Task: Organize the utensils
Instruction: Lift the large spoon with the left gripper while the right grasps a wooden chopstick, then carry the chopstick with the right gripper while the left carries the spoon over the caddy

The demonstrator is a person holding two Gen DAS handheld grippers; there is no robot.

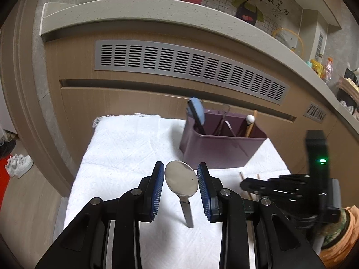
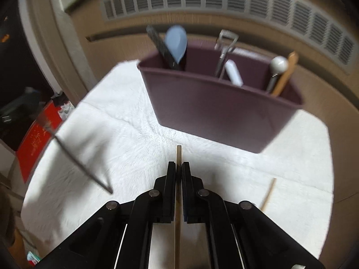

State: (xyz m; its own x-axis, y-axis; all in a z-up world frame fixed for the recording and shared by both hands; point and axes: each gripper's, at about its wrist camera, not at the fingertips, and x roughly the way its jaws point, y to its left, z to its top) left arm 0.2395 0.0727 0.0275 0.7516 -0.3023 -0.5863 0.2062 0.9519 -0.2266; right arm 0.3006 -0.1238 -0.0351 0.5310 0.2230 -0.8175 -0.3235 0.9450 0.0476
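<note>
Left gripper (image 1: 180, 180): spread wide around a spoon (image 1: 182, 182) bowl. Right gripper (image 2: 178, 172): clenched on a chopstick (image 2: 178, 154). Purple holder (image 2: 215, 109): on towel-covered desk (image 2: 125, 134).

A home kitchen: stone countertop (image 1: 157, 6), wood cabinets (image 1: 134, 103), cartoon-cook wall tiles (image 1: 249, 2), utensil caddy (image 1: 222, 148).

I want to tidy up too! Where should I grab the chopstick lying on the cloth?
Grab the loose chopstick near its middle, coming straight down from above, with one finger on each side of its thin width. It lies flat on the cloth, so nothing can slip under it. The right gripper is already shut on the held chopstick.
</note>
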